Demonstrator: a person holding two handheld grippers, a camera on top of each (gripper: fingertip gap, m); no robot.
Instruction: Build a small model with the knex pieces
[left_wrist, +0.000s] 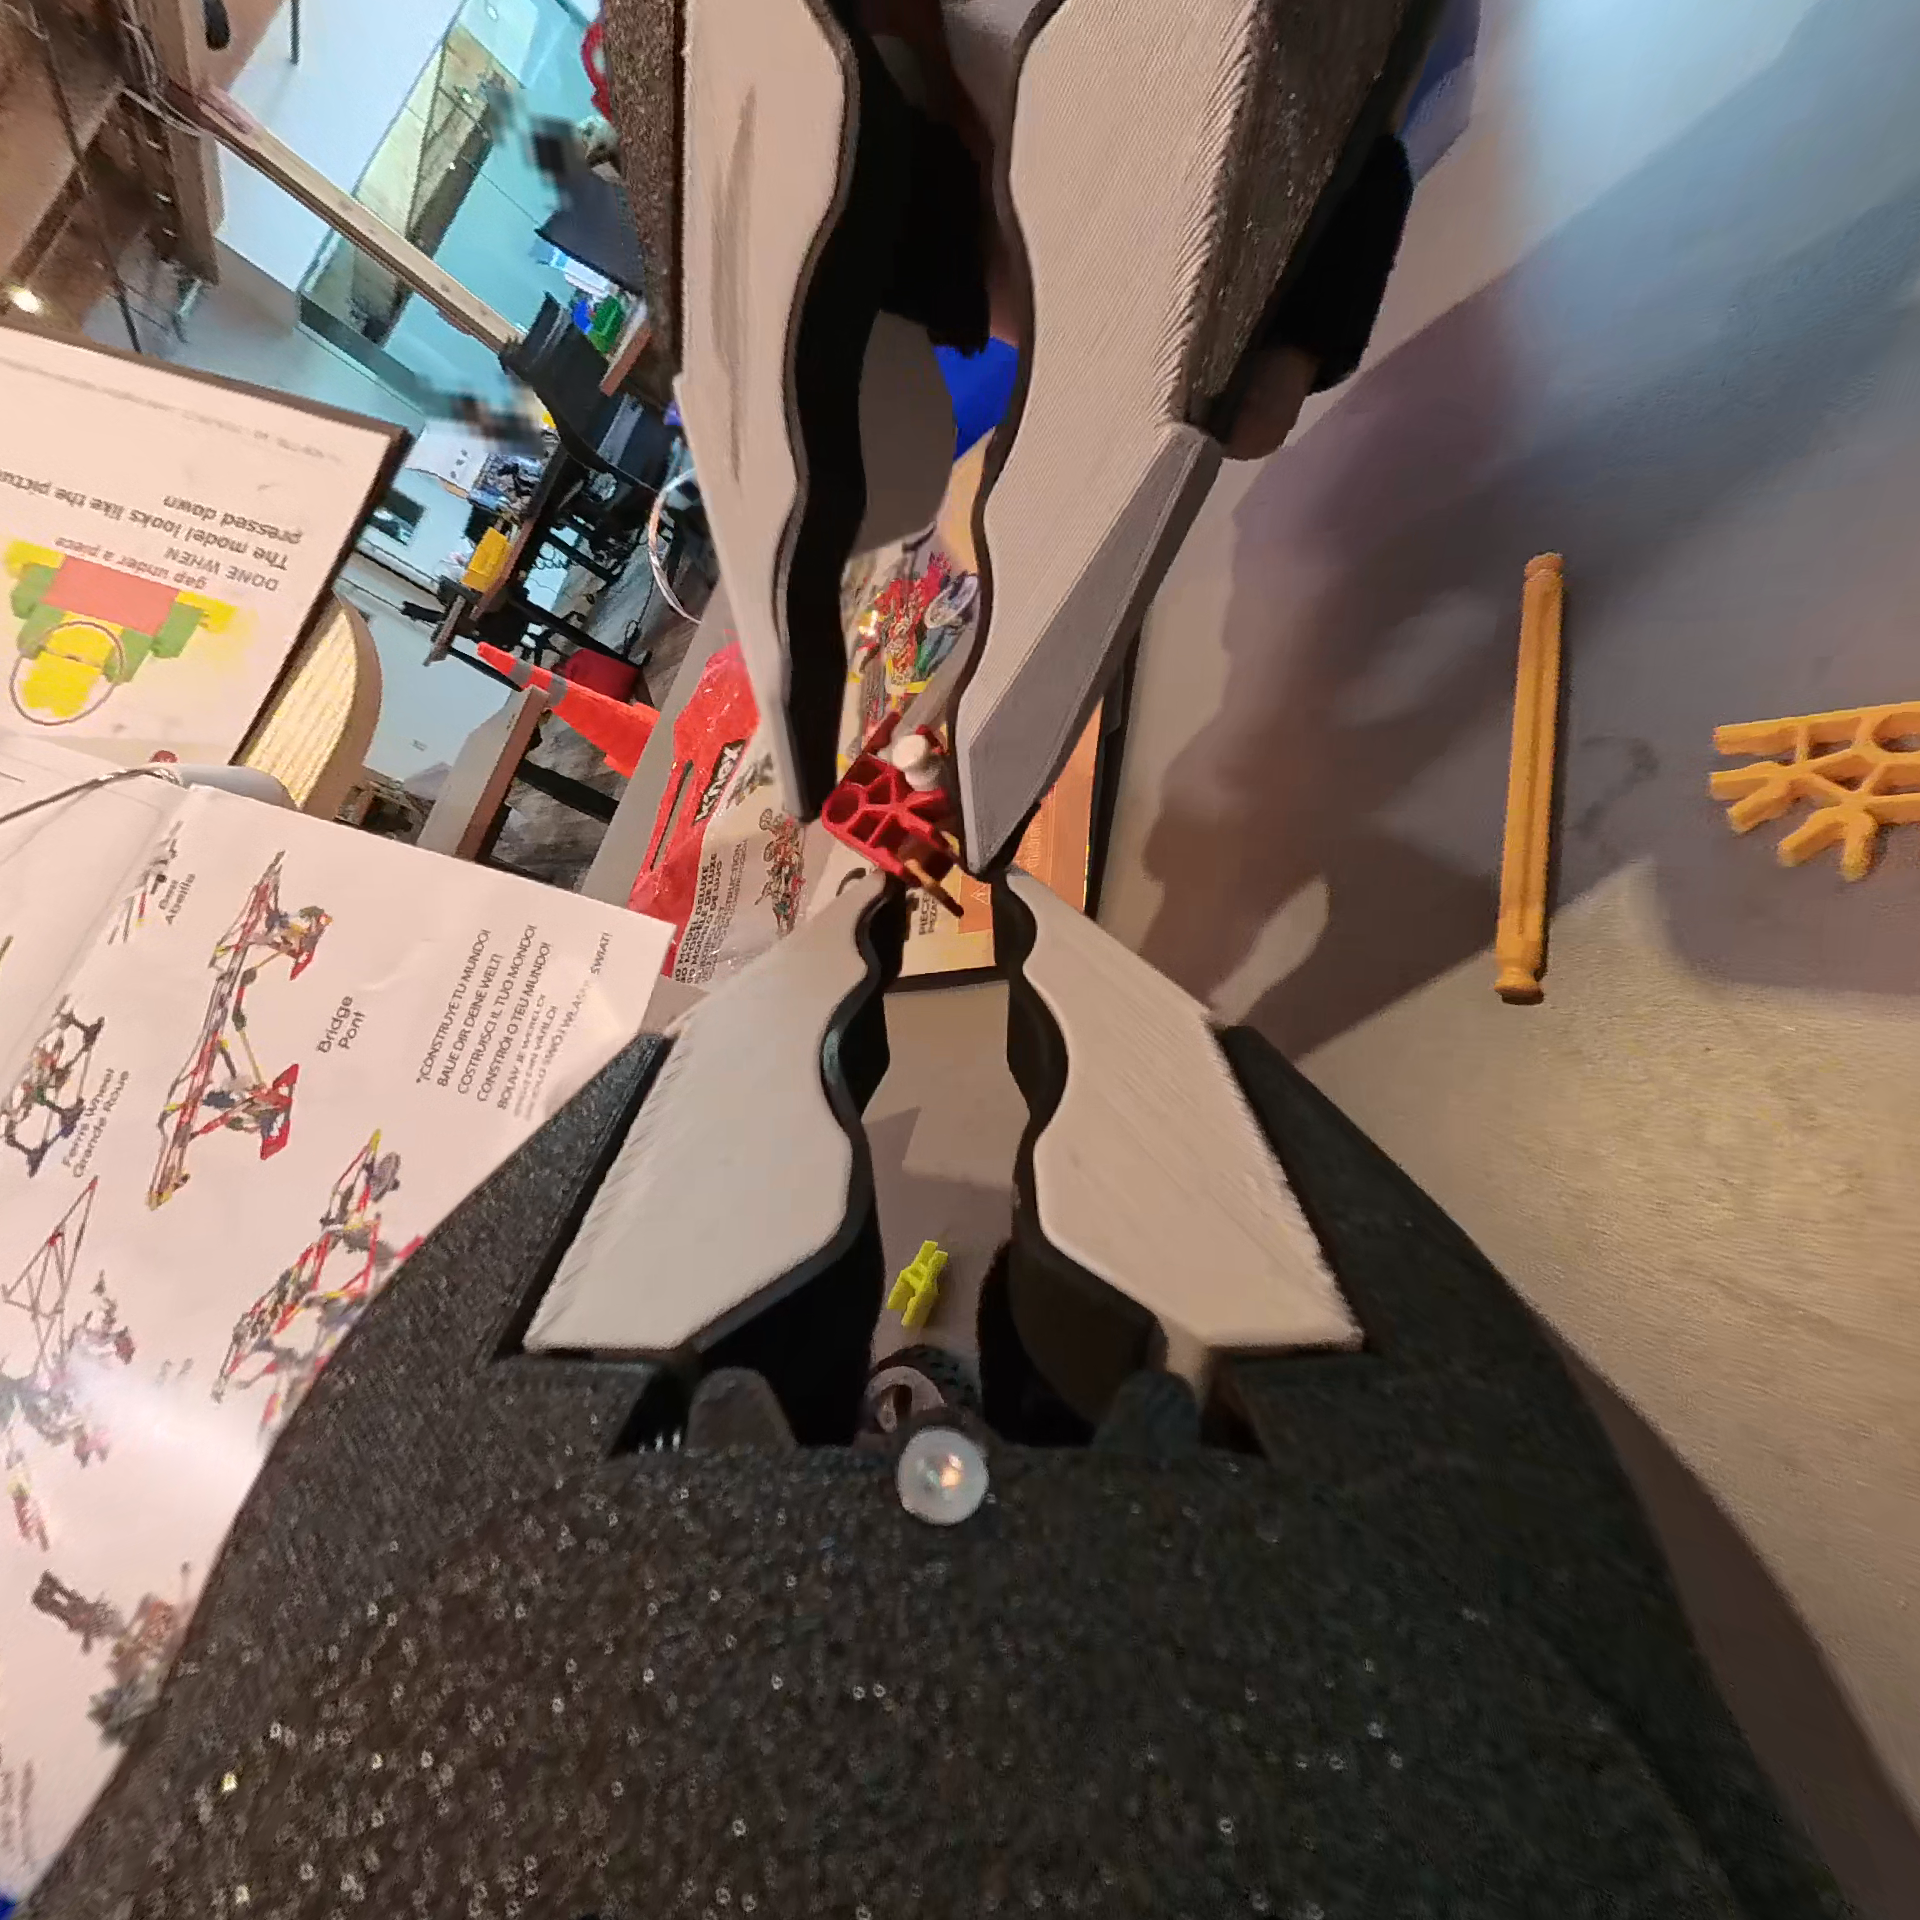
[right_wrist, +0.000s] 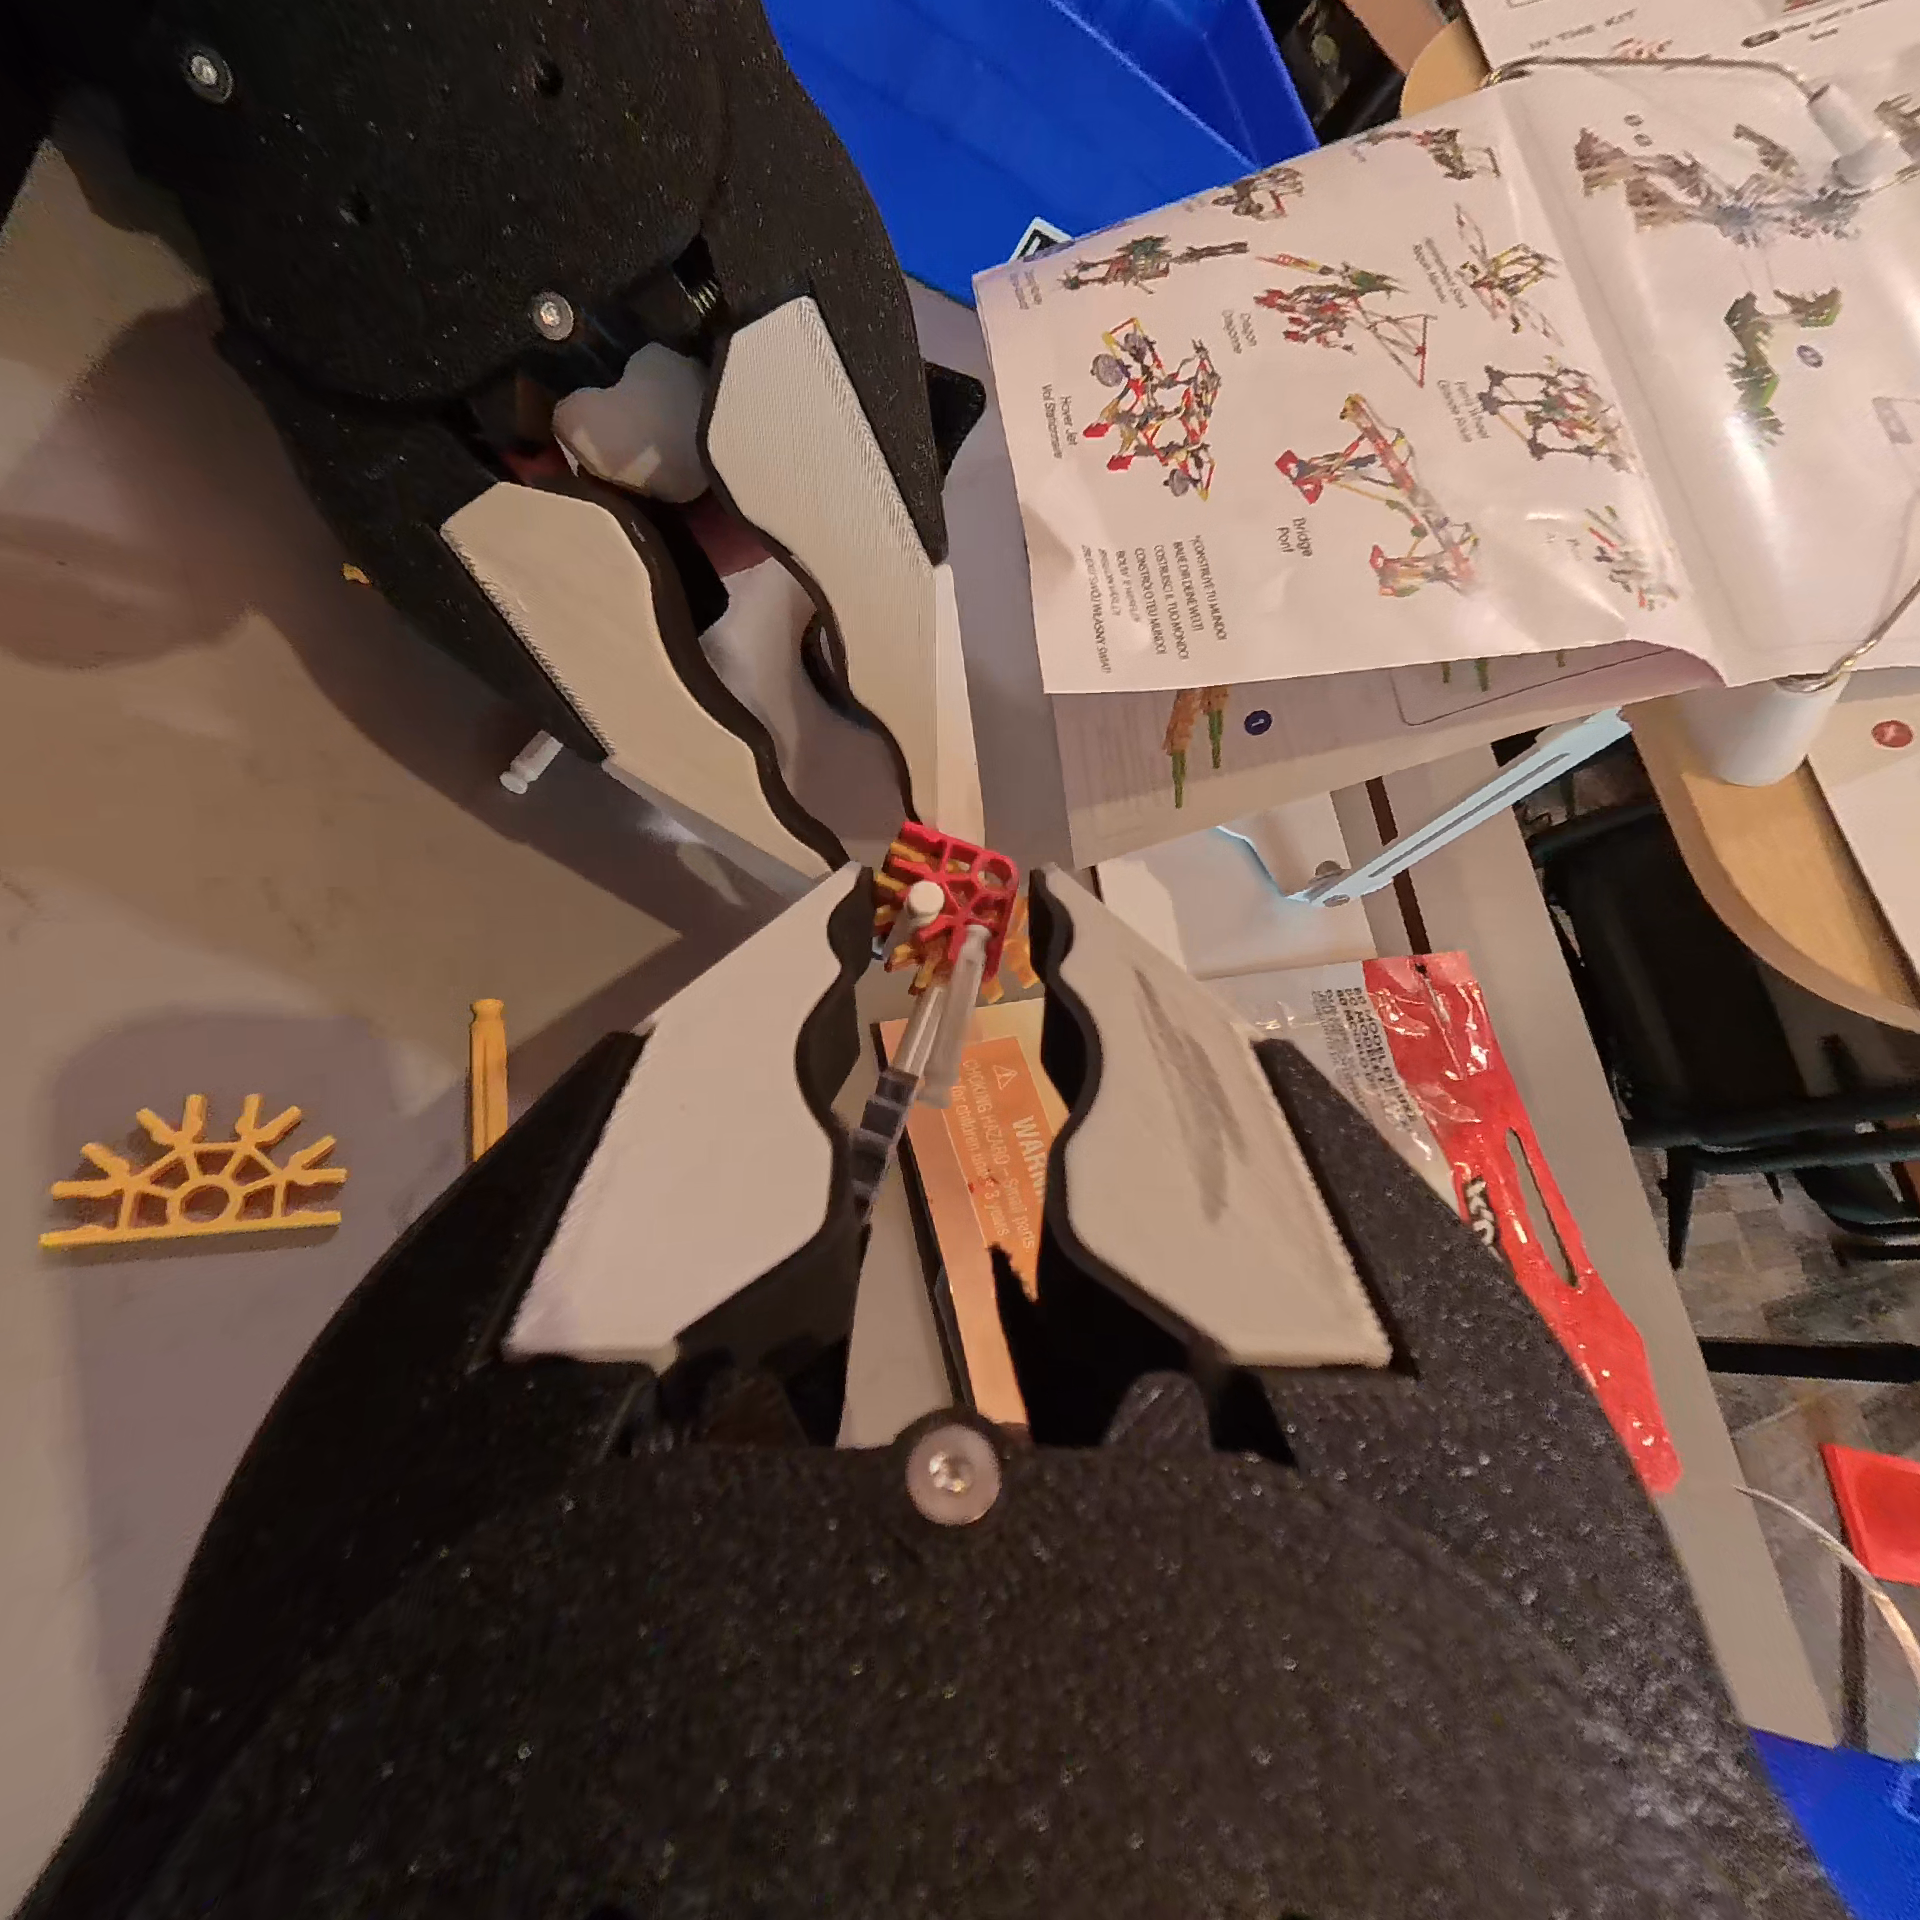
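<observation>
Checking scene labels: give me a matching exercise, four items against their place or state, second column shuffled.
Items:
1. red connector
2. yellow fan-shaped connector
3. yellow rod
4. instruction sheet

Places or states:
A. lying flat on the grey table, alone at the side, beside the rod
B. between the tips of the left gripper and right gripper
C. spread open, printed with model pictures
D. long and thin, lying on the table next to the fan-shaped piece

Pairs: 1-B, 2-A, 3-D, 4-C

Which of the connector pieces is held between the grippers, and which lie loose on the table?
The red connector is held between both grippers' tips, off the table. The orange fan-shaped connector and the small lime-green piece lie loose on the table.
</observation>
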